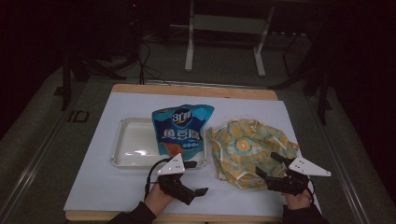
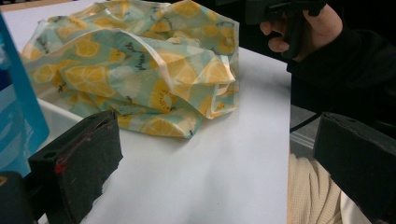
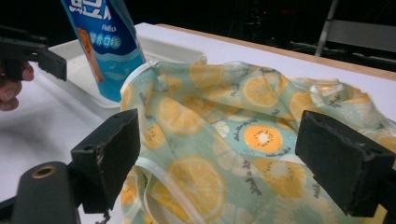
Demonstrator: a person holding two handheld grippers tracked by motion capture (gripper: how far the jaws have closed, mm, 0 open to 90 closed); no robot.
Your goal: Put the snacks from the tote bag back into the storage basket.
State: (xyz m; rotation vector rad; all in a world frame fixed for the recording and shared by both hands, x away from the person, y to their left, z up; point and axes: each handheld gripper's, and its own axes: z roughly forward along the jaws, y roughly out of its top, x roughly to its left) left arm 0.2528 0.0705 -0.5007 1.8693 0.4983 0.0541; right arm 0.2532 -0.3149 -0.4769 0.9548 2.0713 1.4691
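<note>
Both jaws spread wide, nothing gripped. Right gripper [image 1: 270, 166] at the lemon-print bag's [image 1: 247, 147] 5 o'clock edge, probably lining up a pinch. Left gripper [image 1: 196, 177] idles at 6 o'clock of the snack pouch [image 1: 182, 128], which leans in the white tray [image 1: 125, 144].

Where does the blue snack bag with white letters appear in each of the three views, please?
High view: blue snack bag, centre, on the white tray's right side.
Left gripper view: left edge.
Right gripper view: upper left.
Shared landmark: lemon-print fabric bag beside it.
</note>
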